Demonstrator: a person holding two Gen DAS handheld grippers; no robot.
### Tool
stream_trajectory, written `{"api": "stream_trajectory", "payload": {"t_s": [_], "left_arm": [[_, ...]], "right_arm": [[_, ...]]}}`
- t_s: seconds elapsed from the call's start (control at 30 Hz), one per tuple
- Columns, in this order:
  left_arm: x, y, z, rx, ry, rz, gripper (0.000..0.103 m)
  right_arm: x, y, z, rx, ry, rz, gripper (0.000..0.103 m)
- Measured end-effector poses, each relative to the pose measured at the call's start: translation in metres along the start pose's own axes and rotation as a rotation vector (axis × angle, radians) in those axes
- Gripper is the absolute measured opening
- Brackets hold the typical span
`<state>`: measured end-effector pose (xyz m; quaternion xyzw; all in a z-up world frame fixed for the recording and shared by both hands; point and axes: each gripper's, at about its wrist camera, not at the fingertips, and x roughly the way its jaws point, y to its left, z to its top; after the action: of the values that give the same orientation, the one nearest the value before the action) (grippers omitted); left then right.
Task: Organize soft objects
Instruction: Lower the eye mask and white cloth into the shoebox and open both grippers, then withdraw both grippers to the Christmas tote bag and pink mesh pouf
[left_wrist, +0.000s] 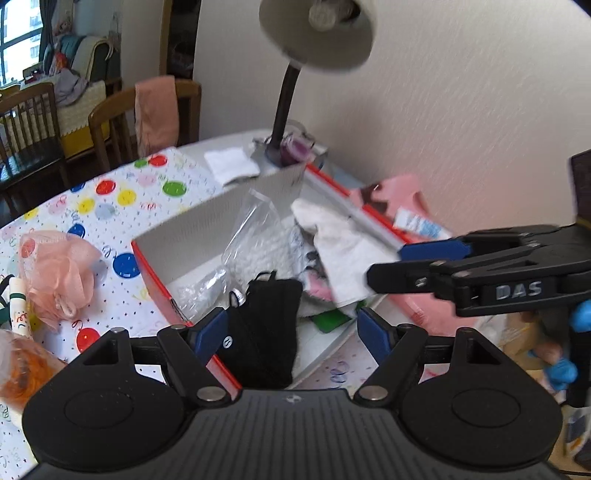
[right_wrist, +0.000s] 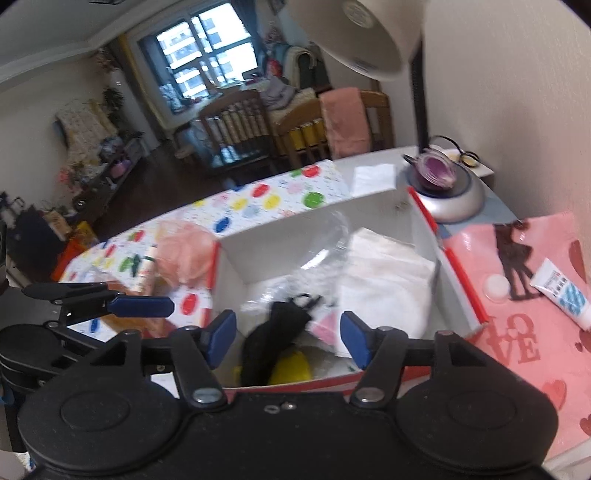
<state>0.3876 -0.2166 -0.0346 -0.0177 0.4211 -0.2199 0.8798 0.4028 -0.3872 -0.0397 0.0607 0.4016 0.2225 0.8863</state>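
Note:
A red-edged white box (left_wrist: 207, 225) (right_wrist: 417, 229) holds a black pouch (left_wrist: 269, 325) (right_wrist: 277, 332), a white cloth (left_wrist: 343, 247) (right_wrist: 380, 280) and a clear plastic bag (left_wrist: 255, 236) (right_wrist: 317, 251). My left gripper (left_wrist: 291, 332) is open and empty, just above the black pouch at the box's near edge. My right gripper (right_wrist: 288, 338) is open and empty over the box; it also shows in the left wrist view (left_wrist: 384, 264) at the right. A pink mesh puff (left_wrist: 59, 273) (right_wrist: 184, 251) lies on the dotted tablecloth left of the box.
A desk lamp (left_wrist: 284, 110) (right_wrist: 450, 195) stands behind the box by the wall. A pink mat (right_wrist: 528, 325) with a white tube (right_wrist: 561, 291) lies right of the box. A folded white tissue (left_wrist: 232, 164) lies behind it. Wooden chairs (left_wrist: 147, 114) stand beyond the table.

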Motion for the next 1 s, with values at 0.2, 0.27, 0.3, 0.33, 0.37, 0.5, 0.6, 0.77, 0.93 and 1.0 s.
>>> {"api": "stream_trajectory", "payload": {"t_s": [0.2, 0.27, 0.3, 0.33, 0.37, 0.5, 0.6, 0.77, 0.93, 1.0], "left_arm": [[-0.047, 0.008, -0.001, -0.012, -0.086, 0.012, 0.084], [-0.060, 0.015, -0.002, -0.029, -0.103, 0.019, 0.084], [-0.067, 0.019, -0.003, -0.037, -0.113, 0.024, 0.084], [-0.074, 0.024, -0.004, -0.045, -0.126, 0.031, 0.084], [-0.080, 0.029, -0.005, -0.055, -0.139, 0.039, 0.084], [-0.103, 0.049, -0.010, -0.084, -0.171, 0.073, 0.084], [-0.120, 0.062, -0.015, -0.094, -0.202, 0.109, 0.084], [-0.144, 0.091, -0.026, -0.135, -0.247, 0.141, 0.085], [-0.165, 0.122, -0.037, -0.167, -0.290, 0.188, 0.099], [-0.172, 0.136, -0.042, -0.187, -0.305, 0.193, 0.100]], "right_arm": [[-0.012, 0.030, 0.011, -0.044, -0.025, 0.041, 0.073], [-0.016, 0.040, 0.015, -0.061, -0.036, 0.048, 0.075], [-0.017, 0.047, 0.016, -0.069, -0.042, 0.051, 0.077], [-0.018, 0.053, 0.018, -0.075, -0.047, 0.055, 0.079], [-0.019, 0.059, 0.019, -0.081, -0.051, 0.059, 0.079], [-0.018, 0.084, 0.024, -0.111, -0.063, 0.076, 0.083], [-0.016, 0.102, 0.025, -0.125, -0.069, 0.091, 0.087], [-0.005, 0.133, 0.027, -0.149, -0.064, 0.117, 0.092], [0.010, 0.162, 0.032, -0.162, -0.048, 0.132, 0.096], [0.018, 0.172, 0.035, -0.158, -0.036, 0.136, 0.096]]}}
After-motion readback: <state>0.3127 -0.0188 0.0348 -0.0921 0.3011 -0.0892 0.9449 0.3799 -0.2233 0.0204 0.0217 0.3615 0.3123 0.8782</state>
